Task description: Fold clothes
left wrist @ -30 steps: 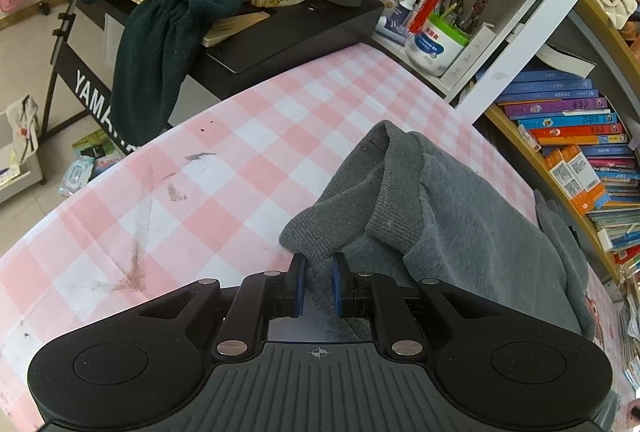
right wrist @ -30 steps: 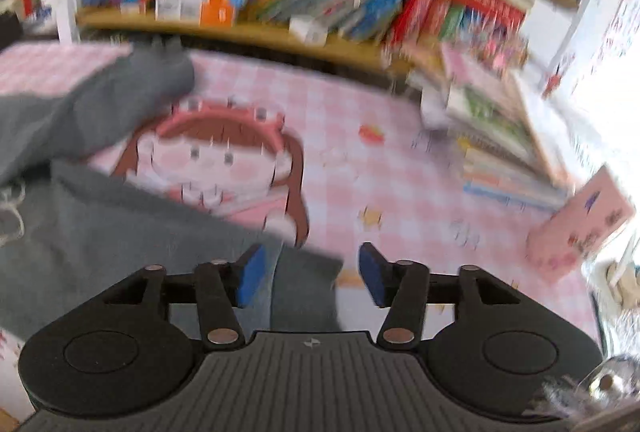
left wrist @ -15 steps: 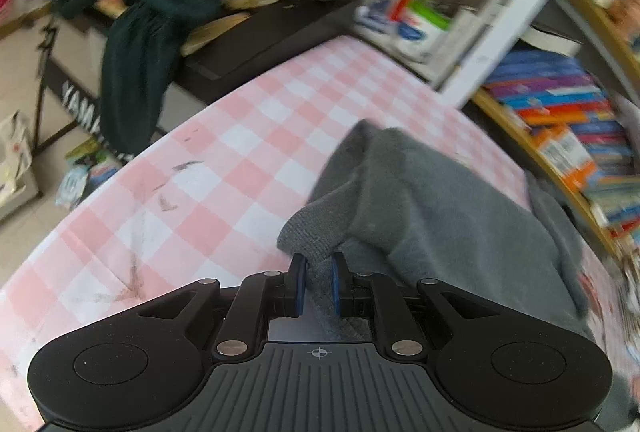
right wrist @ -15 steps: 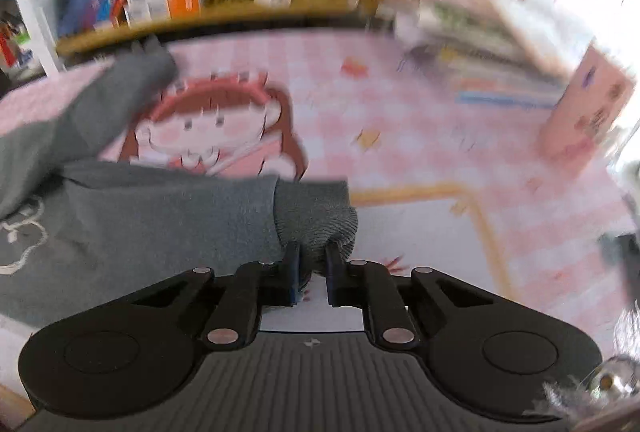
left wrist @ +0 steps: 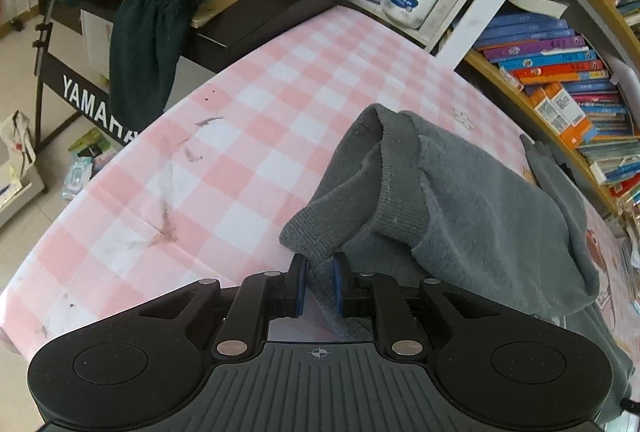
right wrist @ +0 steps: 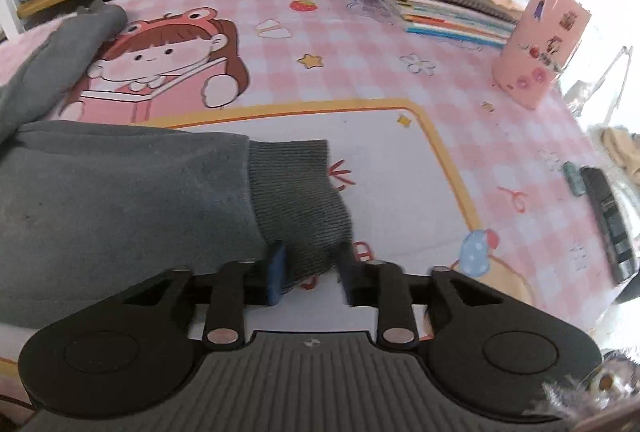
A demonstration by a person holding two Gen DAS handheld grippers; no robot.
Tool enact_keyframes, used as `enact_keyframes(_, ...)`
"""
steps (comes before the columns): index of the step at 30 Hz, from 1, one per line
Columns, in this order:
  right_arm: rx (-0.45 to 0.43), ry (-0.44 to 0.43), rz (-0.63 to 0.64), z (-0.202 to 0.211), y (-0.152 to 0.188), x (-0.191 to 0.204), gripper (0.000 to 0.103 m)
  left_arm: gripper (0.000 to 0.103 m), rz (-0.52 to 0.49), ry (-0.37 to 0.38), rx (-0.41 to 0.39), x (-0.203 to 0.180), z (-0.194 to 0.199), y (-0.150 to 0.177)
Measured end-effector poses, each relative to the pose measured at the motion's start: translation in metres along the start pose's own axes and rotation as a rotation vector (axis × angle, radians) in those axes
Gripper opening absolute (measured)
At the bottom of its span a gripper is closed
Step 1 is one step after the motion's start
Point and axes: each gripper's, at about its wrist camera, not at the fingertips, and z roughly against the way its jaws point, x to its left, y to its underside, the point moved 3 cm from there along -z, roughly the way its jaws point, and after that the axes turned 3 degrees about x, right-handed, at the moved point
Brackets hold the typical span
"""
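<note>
A grey sweatshirt point(left wrist: 480, 199) lies bunched on the pink checked tablecloth point(left wrist: 256, 135). My left gripper point(left wrist: 319, 286) is shut on its ribbed hem edge, which is lifted into a fold. In the right wrist view a grey sleeve point(right wrist: 120, 191) lies flat, its ribbed cuff point(right wrist: 300, 199) pointing right. My right gripper point(right wrist: 310, 272) is open, its blue pads on either side of the cuff's near edge. Another grey sleeve point(right wrist: 60, 59) lies at the far left.
A black Yamaha keyboard point(left wrist: 256, 11) with a dark green garment point(left wrist: 148, 31) stands beyond the table's left edge. Bookshelves point(left wrist: 560, 71) line the far side. A stack of books point(right wrist: 440, 3), a pink box point(right wrist: 540, 43) and a remote point(right wrist: 608, 224) lie on the right.
My right gripper closed on the cuff half a second ago and now stands open around it, with the sleeve laid flat. My left gripper still holds the hem; its view swung slightly.
</note>
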Motion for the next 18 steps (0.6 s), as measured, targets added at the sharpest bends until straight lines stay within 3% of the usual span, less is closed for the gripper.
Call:
enact_keyframes(5,-0.078,0.035,0.02,0.017,-0.016,-0.003,0.04,0.029,-0.079,-0.036,-0.052,-0.009,0.017,-0.002)
enact_keyframes(9,-0.142,0.013,0.045,0.027,-0.041,0.007,0.047,0.032,-0.047,0.055,-0.096,-0.015,0.031,-0.01)
enact_keyframes(11,-0.17,-0.015,0.077,0.03,-0.055,0.021,0.049,0.041,0.009,0.129,-0.071,-0.016,0.028,-0.011)
enact_keyframes(18,-0.218,-0.149,0.209,0.026,-0.103,0.089,0.063,0.041,0.272,0.243,0.016,-0.011,-0.003,-0.004)
